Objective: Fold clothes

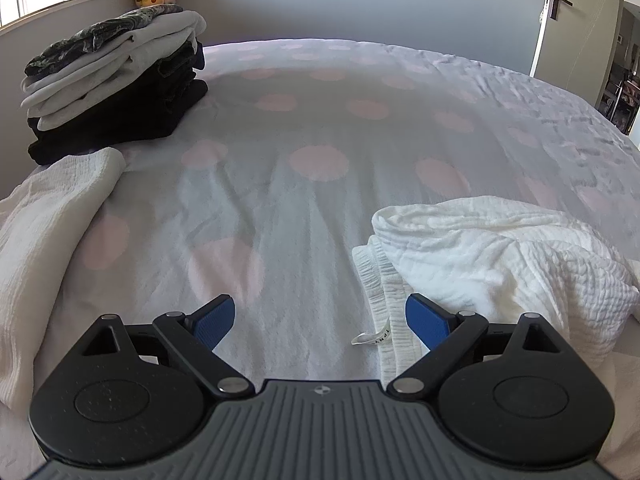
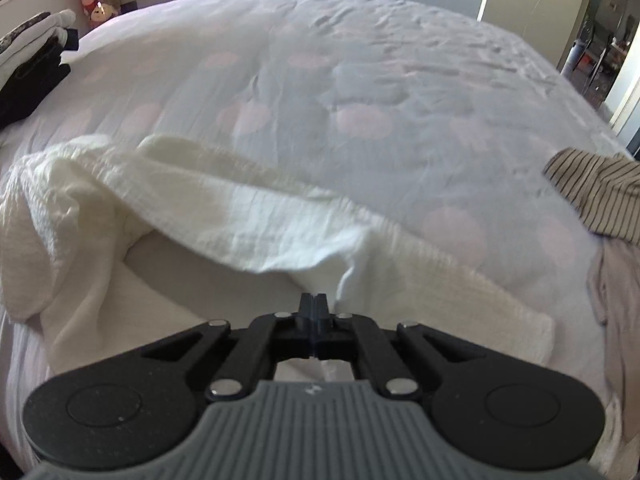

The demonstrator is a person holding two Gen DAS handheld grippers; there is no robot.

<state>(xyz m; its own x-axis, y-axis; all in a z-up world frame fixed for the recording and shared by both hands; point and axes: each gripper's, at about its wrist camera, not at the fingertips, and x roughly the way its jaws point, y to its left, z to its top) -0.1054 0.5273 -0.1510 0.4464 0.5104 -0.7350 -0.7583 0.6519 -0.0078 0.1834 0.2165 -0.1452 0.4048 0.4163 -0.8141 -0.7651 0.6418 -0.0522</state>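
A white crinkled garment [image 2: 224, 208] lies rumpled across the near side of the bed. My right gripper [image 2: 315, 300] is shut, its tips pinching a raised fold of that cloth, which tents up toward them with shadow beneath. In the left wrist view the same garment [image 1: 480, 248] is bunched at the right, its ribbed waistband and a small label [image 1: 370, 336] near my right blue pad [image 1: 426, 320]. Another white part [image 1: 48, 220] drapes at the left. My left gripper [image 1: 320, 316] stands open over the bare sheet, holding nothing.
The bed sheet [image 1: 320, 128] is pale with pink dots. A stack of folded dark and grey clothes [image 1: 116, 88] sits at the far left corner. A striped garment [image 2: 592, 192] and a pinkish one [image 2: 616, 292] lie at the right edge. A door [image 1: 576, 20] stands beyond.
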